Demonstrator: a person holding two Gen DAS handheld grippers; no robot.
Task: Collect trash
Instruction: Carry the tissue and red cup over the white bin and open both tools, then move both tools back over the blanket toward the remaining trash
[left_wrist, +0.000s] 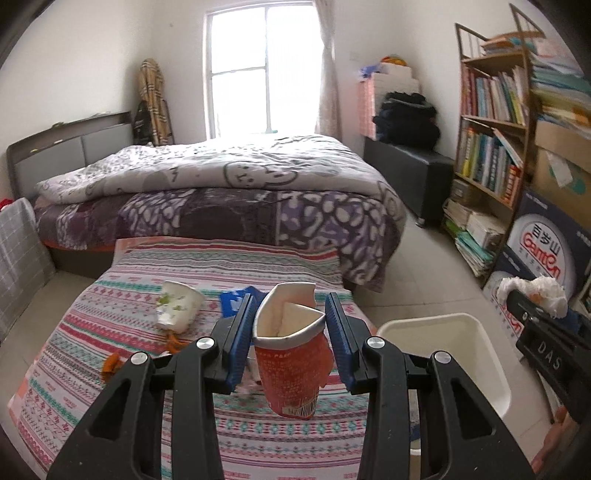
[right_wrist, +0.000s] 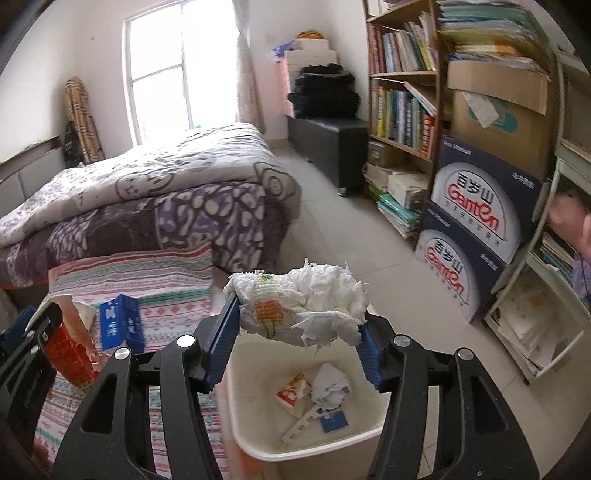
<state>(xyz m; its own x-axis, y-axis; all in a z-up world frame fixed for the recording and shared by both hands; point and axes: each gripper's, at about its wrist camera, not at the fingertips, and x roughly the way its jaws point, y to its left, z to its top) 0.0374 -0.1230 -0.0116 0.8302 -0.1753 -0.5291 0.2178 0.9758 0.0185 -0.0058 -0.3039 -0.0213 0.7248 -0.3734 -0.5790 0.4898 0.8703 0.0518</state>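
My left gripper (left_wrist: 290, 330) is shut on a crushed red paper cup (left_wrist: 290, 365) and holds it above the striped cloth-covered table (left_wrist: 184, 406). My right gripper (right_wrist: 299, 328) is shut on a wad of white tissue paper (right_wrist: 303, 301) and holds it over the white trash bin (right_wrist: 258, 413). The bin holds a small carton (right_wrist: 293, 393), crumpled paper (right_wrist: 330, 384) and a blue scrap (right_wrist: 334, 421). On the table lie a crushed white cup (left_wrist: 177, 306), a blue packet (left_wrist: 234, 301) and orange peel bits (left_wrist: 110, 363). The red cup (right_wrist: 70, 350) and blue packet (right_wrist: 122, 323) also show in the right wrist view.
A bed with a grey and purple quilt (left_wrist: 221, 192) stands behind the table. A bookshelf (left_wrist: 487, 129) and stacked water cartons (right_wrist: 476, 221) line the right wall. A black bench (left_wrist: 406, 170) stands by the window. Tiled floor (right_wrist: 332, 236) lies between bed and shelves.
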